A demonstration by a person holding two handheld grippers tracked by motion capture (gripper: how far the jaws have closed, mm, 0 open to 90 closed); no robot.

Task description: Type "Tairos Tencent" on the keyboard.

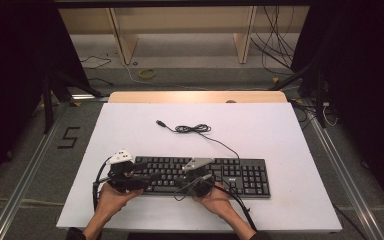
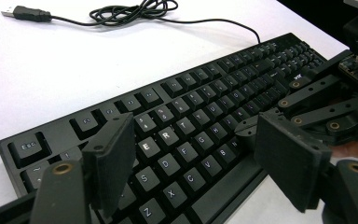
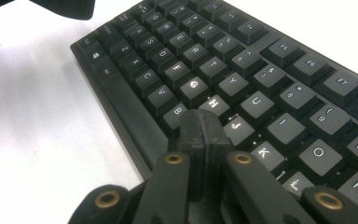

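Over the keyboard (image 3: 242, 70), right gripper (image 3: 201, 122) pressed closed, empty — left gripper (image 2: 191, 154) wide apart, USB plug (image 2: 25, 13) beyond.

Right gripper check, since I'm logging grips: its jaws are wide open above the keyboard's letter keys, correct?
Not quite. The right gripper's jaws are shut, pads pressed together with nothing between them, as the right gripper view shows. They are indeed above the keyboard's letter keys.

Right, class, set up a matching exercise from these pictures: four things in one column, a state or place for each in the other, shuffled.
1. left gripper
2. right gripper
3. keyboard cable
4. table

A. jaws shut, over the letter keys
B. partly bundled behind the keyboard, plug lying free
C. jaws open
D. white top

Pairs: 1-C, 2-A, 3-B, 4-D
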